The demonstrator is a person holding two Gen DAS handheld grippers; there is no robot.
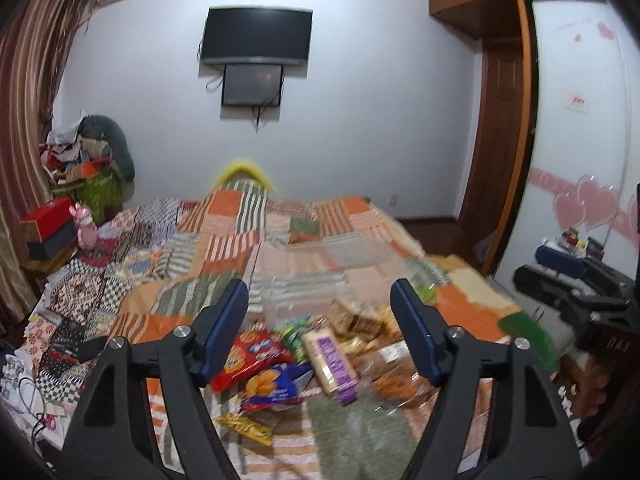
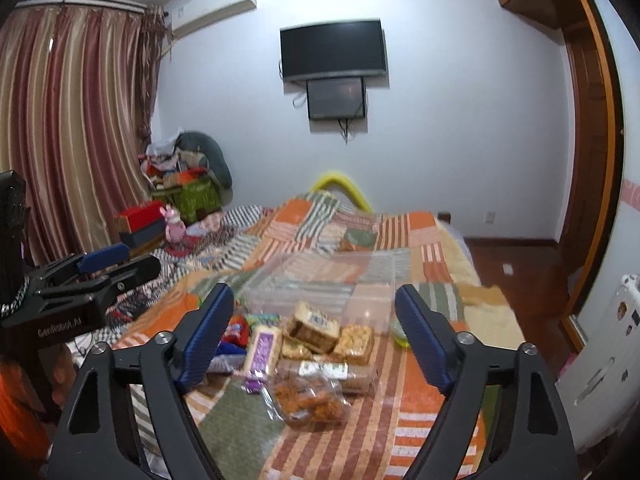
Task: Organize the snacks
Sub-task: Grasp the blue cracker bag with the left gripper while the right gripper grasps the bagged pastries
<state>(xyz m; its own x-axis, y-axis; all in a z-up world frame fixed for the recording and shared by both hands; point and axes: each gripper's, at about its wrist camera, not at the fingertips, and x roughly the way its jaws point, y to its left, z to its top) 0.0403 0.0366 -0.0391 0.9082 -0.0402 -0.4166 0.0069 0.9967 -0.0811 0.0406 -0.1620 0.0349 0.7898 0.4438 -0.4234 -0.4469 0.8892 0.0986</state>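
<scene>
A heap of snack packs lies on the patchwork bedspread: a red bag, a blue bag, a cream and purple bar and clear packs of pastries. A clear plastic box stands just beyond the heap. My left gripper is open and empty above the heap. My right gripper is open and empty above the heap too. Each gripper shows at the edge of the other's view.
A bedside stand with a red box and a pink toy is at the bed's left. Clutter is piled in the far corner by the curtains. A wardrobe and wooden floor lie to the right.
</scene>
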